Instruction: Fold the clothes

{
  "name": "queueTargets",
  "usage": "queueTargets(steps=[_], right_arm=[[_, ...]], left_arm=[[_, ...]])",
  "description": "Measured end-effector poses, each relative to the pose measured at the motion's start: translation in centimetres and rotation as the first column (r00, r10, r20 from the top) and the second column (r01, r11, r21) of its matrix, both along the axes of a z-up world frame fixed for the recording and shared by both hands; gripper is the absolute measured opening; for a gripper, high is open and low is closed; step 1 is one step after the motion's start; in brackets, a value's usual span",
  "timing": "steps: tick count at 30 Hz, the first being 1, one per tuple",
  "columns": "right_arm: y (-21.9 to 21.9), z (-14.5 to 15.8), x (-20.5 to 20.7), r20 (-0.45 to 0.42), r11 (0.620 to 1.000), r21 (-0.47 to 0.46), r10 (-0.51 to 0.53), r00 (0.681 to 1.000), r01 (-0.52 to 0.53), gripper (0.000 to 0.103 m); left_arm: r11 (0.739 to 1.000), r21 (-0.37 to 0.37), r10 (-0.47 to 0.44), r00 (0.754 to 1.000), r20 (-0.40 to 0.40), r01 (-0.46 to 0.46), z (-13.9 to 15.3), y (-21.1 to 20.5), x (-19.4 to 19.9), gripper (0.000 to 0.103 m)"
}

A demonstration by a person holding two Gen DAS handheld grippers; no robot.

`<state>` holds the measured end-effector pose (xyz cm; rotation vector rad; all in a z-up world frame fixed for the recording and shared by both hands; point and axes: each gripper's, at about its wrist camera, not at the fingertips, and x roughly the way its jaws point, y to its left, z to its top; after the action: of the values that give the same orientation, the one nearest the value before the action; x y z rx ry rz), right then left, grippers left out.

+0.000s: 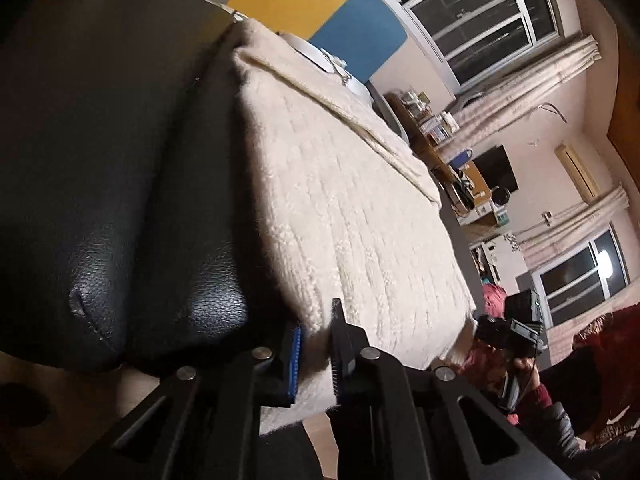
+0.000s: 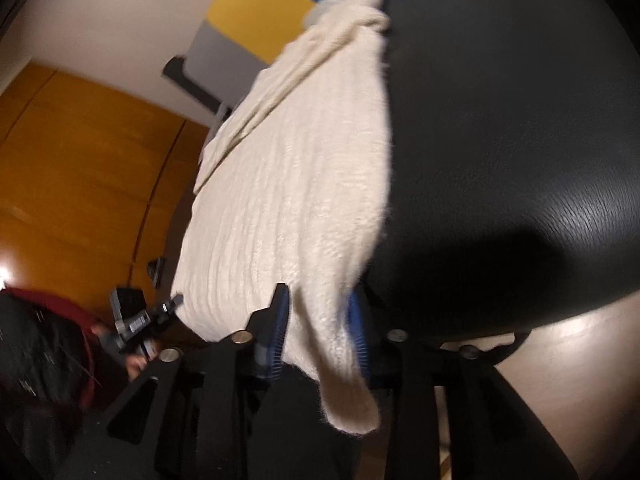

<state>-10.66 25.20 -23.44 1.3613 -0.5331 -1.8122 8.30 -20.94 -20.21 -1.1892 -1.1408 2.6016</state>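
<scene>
A cream knitted sweater [image 1: 352, 208] lies spread flat on a black leather seat [image 1: 100, 160]. My left gripper [image 1: 318, 354] is at the sweater's near hem, and its blue pads pinch that edge between them. In the right wrist view the same sweater [image 2: 288, 200] stretches away over the black seat [image 2: 500, 140]. My right gripper [image 2: 316, 308] holds the other near corner, a bunched fold filling the gap between its pads and hanging below. Each view shows the other gripper at the far corner of the hem: the right one [image 1: 508, 332] and the left one [image 2: 144, 316].
A person's hand and red sleeve [image 1: 536, 396] sit behind the right gripper. Windows with pale curtains [image 1: 500, 12] and a cluttered desk [image 1: 448, 152] stand beyond. An orange wooden wall [image 2: 80, 184] is on the left. Pale floor [image 2: 560, 352] shows under the seat edge.
</scene>
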Motion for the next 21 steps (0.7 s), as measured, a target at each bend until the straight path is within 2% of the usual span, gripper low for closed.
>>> queueTargets(steps=[1,3,5,6,8,10,15,21], right_arm=[[-0.4,0.3,0.1,-0.009,1.000,0.008,0.011,1.000,-0.011,0.044],[-0.7,0.6,0.1,0.010,1.000,0.021,0.004,1.000,-0.004,0.043],[-1.0,0.7,0.3,-0.004,0.996,0.083,-0.036,0.999,0.036,0.017],[-1.0,0.7,0.6,-0.006,0.995,0.084,-0.050,0.999,0.050,0.014],[-1.1,1.1,1.3,-0.019,0.995,0.077,-0.058,0.998,0.059,0.013],[-1.4,1.9,2.1,-0.035,0.999,0.006,-0.043,0.998,0.043,0.013],[-2.0,3.2,2.2,-0.050,0.988,-0.152,-0.039,0.998,0.031,0.014],[-1.9,6.6,-0.5,-0.100,0.927,-0.371,-0.108,0.989,0.063,0.014]], left_arm=[[1.000,-0.010,0.006,1.000,-0.001,-0.006,0.0,0.1,0.0,0.009],[1.000,-0.014,0.011,1.000,0.000,-0.011,0.1,0.3,-0.1,0.008],[0.999,0.032,0.016,1.000,-0.023,-0.015,0.3,-0.1,0.0,0.008],[0.998,0.060,0.018,0.999,-0.039,-0.016,0.5,-0.4,0.2,0.007],[0.993,0.121,0.026,0.997,-0.078,-0.016,0.9,-1.0,0.6,0.007],[0.983,0.182,0.037,0.991,-0.127,-0.013,1.5,-2.0,0.9,0.007],[0.965,0.261,0.073,0.973,-0.220,-0.014,3.5,-3.9,0.4,0.007],[0.950,0.311,0.099,0.932,-0.348,0.015,7.6,-5.7,-2.4,0.007]])
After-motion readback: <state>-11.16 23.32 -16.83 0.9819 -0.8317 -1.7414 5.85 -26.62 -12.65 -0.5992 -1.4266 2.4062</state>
